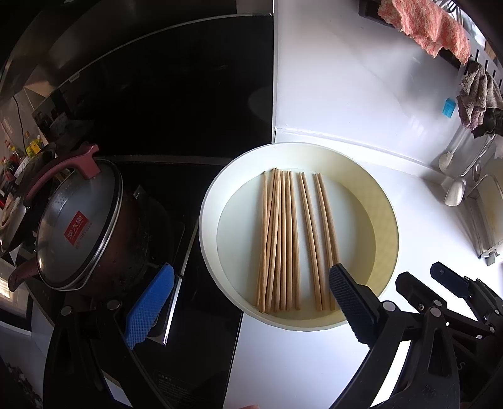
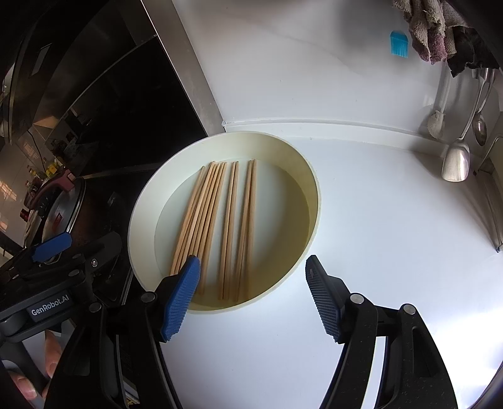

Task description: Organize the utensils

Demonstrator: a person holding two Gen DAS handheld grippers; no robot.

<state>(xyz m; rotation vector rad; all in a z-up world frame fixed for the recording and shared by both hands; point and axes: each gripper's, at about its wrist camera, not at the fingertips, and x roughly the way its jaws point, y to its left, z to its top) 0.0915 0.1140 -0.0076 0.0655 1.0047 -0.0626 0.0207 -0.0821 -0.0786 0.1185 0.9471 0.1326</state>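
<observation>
Several wooden chopsticks (image 1: 284, 239) lie side by side in a round cream plate (image 1: 213, 201) on the white counter. A bundle lies at the left and two pairs at the right. My left gripper (image 1: 248, 289) is open and empty, hovering at the plate's near edge, its right finger (image 1: 349, 299) over the rightmost pair. In the right wrist view the chopsticks (image 2: 217, 226) lie in the same plate (image 2: 141, 217). My right gripper (image 2: 251, 283) is open and empty at the plate's near rim, its left finger (image 2: 180, 299) over the bundle's ends.
A dark pot with a glass lid (image 1: 75, 226) stands on the black cooktop (image 1: 188, 176) left of the plate. Cloths (image 1: 427, 28) and a blue brush (image 2: 399, 44) hang on the white wall. Ladles (image 2: 456, 160) hang at the right beside a dish rack (image 1: 487, 214).
</observation>
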